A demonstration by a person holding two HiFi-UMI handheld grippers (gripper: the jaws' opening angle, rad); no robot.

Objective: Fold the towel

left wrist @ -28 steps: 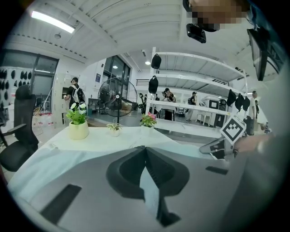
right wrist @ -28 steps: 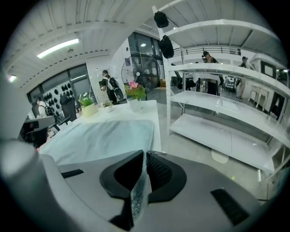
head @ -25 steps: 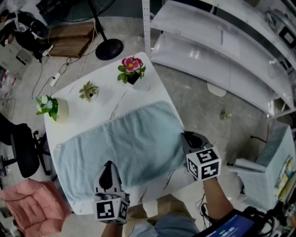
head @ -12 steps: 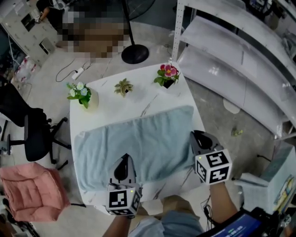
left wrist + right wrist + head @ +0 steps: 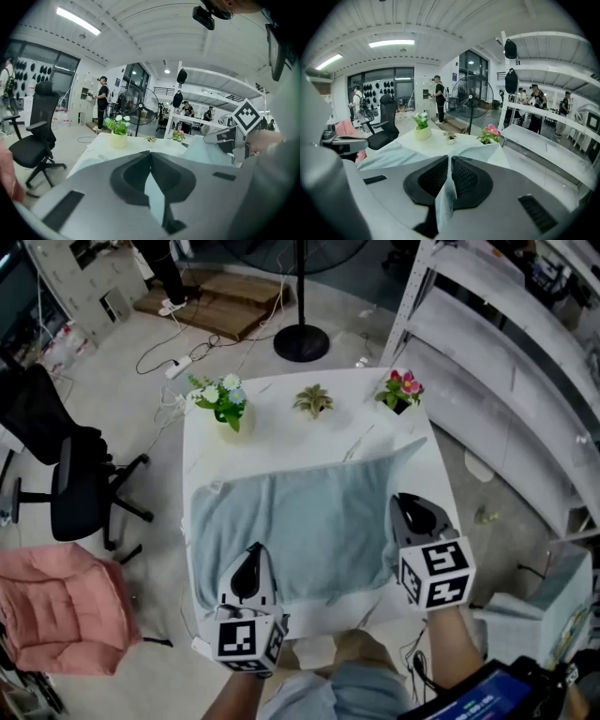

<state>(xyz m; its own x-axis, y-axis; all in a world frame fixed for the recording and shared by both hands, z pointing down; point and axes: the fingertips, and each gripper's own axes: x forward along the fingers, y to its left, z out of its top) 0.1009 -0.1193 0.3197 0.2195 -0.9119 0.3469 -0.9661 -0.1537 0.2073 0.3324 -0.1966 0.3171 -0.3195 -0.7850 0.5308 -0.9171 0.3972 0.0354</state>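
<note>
A light blue towel (image 5: 300, 531) lies spread over the white table (image 5: 281, 442). My left gripper (image 5: 250, 561) is shut on the towel's near left edge, and a strip of blue cloth (image 5: 154, 187) shows between its jaws. My right gripper (image 5: 408, 505) is shut on the near right edge, with a fold of cloth (image 5: 446, 197) pinched between the ribbed pads. Both held corners are lifted off the table, and the towel (image 5: 393, 154) slopes down from them toward the far side. Each gripper shows in the other's view: the right gripper (image 5: 229, 138) and the left gripper (image 5: 344, 143).
Along the table's far edge stand a white-flowered plant in a pot (image 5: 225, 404), a small succulent (image 5: 313, 401) and a pink-flowered plant (image 5: 398, 390). A black office chair (image 5: 66, 474) and a pink cushion (image 5: 56, 606) are at the left. A fan stand (image 5: 301, 341) and white shelves (image 5: 506, 362) lie beyond.
Both grippers have risen and moved toward the table's far side, carrying the towel's near edge. The towel's far right corner has ridden up toward the pink flowers.
</note>
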